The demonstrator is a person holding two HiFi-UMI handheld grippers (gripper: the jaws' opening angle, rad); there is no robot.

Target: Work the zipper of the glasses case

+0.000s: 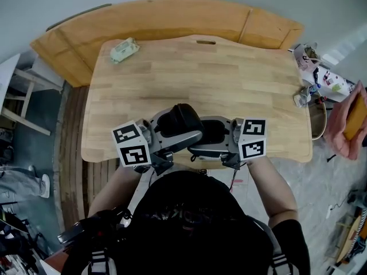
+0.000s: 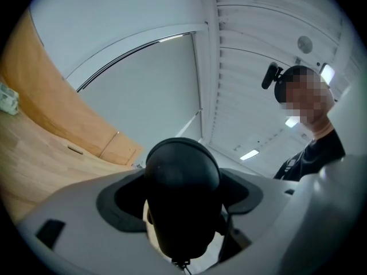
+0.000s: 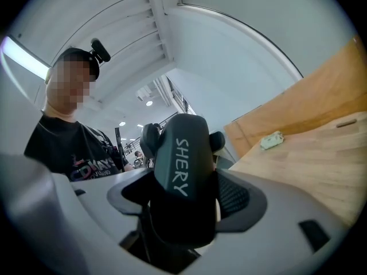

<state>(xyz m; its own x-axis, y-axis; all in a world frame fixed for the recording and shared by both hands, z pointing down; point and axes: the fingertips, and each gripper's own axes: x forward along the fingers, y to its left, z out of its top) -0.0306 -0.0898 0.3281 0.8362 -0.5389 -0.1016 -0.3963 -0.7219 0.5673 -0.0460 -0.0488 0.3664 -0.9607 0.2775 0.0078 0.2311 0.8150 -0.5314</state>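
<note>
The black glasses case (image 1: pixel 182 122) hangs over the front edge of the wooden table (image 1: pixel 172 79), between my two grippers, which face each other. My right gripper (image 1: pixel 209 136) comes in from the right and is shut on it. In the right gripper view the case (image 3: pixel 183 182), lettered SHERY, stands upright and fills the space between the jaws of the right gripper (image 3: pixel 183 216). My left gripper (image 1: pixel 175 132) stands open. In the left gripper view the rounded end of the case (image 2: pixel 182 193) sits between the wide jaws of the left gripper (image 2: pixel 183 216), with gaps at its sides. No zipper pull shows.
A pale green packet (image 1: pixel 124 49) lies at the table's far left; it also shows in the right gripper view (image 3: pixel 270 140). A curved wooden bench (image 1: pixel 143 22) rings the far side. Small clutter (image 1: pixel 312 67) sits off the right edge. The person's torso is close below the grippers.
</note>
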